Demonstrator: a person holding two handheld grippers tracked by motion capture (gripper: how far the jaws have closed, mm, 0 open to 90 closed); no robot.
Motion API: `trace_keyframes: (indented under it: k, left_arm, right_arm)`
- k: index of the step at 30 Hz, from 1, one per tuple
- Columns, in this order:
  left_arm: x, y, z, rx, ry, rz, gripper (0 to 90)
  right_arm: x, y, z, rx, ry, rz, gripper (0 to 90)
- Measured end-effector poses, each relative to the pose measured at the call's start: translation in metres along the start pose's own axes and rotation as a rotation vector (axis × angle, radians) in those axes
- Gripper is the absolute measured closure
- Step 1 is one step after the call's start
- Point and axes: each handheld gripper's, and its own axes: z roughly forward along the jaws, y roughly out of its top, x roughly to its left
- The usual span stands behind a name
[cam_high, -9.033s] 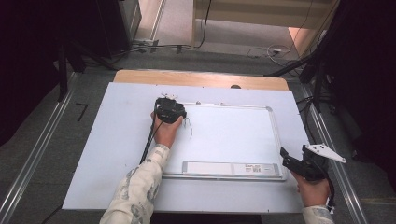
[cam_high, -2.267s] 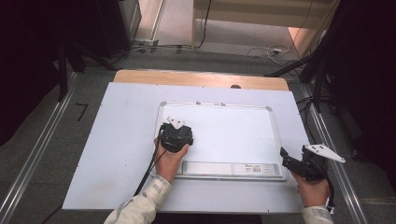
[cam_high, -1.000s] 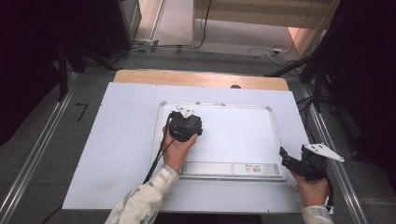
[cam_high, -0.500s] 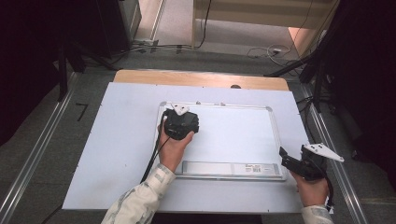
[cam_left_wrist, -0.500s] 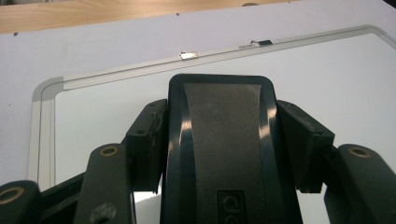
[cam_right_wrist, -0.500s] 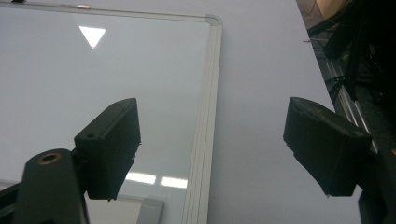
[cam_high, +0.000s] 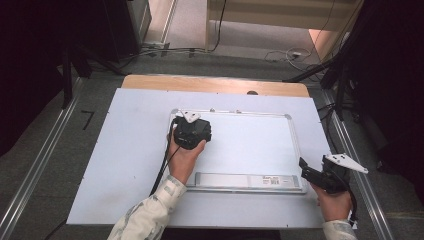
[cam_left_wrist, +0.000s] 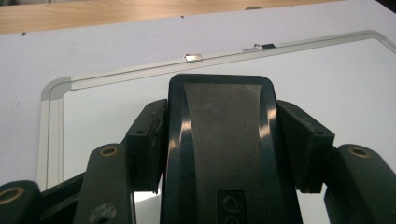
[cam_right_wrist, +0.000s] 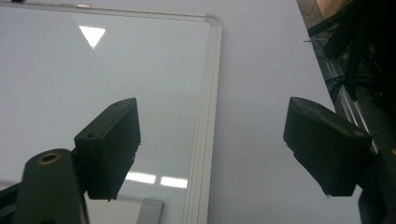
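Eraser (cam_left_wrist: 224, 140), long axis running up-frame toward the whiteboard (cam_high: 250, 145)'s top-left corner, is clamped in the left claw (cam_left_wrist: 224, 149), board right of it bare, while right claw (cam_right_wrist: 212, 149) gapes empty over the board's right edge.

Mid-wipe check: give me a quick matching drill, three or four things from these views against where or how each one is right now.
Things:
1. eraser
2. left tongs
3. right tongs
4. whiteboard

States:
a. open, nothing between the jaws
b. lying flat on the table
c. clamped between black jaws
d. shut at the board's far left corner

Pairs: 1-c, 2-d, 3-a, 4-b
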Motion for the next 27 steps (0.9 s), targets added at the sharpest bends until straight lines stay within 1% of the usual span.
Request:
trace_keyframes:
  k: [2, 8, 13, 17, 20, 22, 27]
  left_arm:
    - [0.002, 0.000, -0.001, -0.001, 0.001, -0.010, 40.7]
    - [0.010, 0.003, -0.002, -0.005, 0.021, -0.035, 40.6]
    - [0.018, 0.004, 0.001, 0.003, 0.032, -0.080, 40.6]
    - [0.023, 0.006, 0.003, 0.007, 0.046, -0.094, 40.6]
    - [0.029, 0.008, 0.005, 0.010, 0.066, -0.103, 40.6]
    - [0.033, 0.009, 0.007, 0.005, 0.073, -0.120, 40.6]
    - [0.039, 0.012, 0.011, 0.006, 0.098, -0.130, 40.6]
  right_arm:
    - [0.000, 0.000, 0.000, 0.000, 0.000, 0.000, 17.5]
    - [0.000, 0.000, 0.000, 0.001, 0.000, 0.000, 17.5]
    - [0.000, 0.000, 0.001, 0.001, -0.001, 0.000, 17.5]
    - [-0.001, 0.000, 0.001, 0.004, -0.002, 0.000, 17.5]
    - [-0.001, 0.000, 0.001, 0.003, -0.002, 0.000, 17.5]
    - [-0.001, 0.000, 0.001, 0.004, -0.003, 0.000, 17.5]
    - [-0.001, 0.000, 0.001, 0.003, 0.000, 0.002, 17.5]
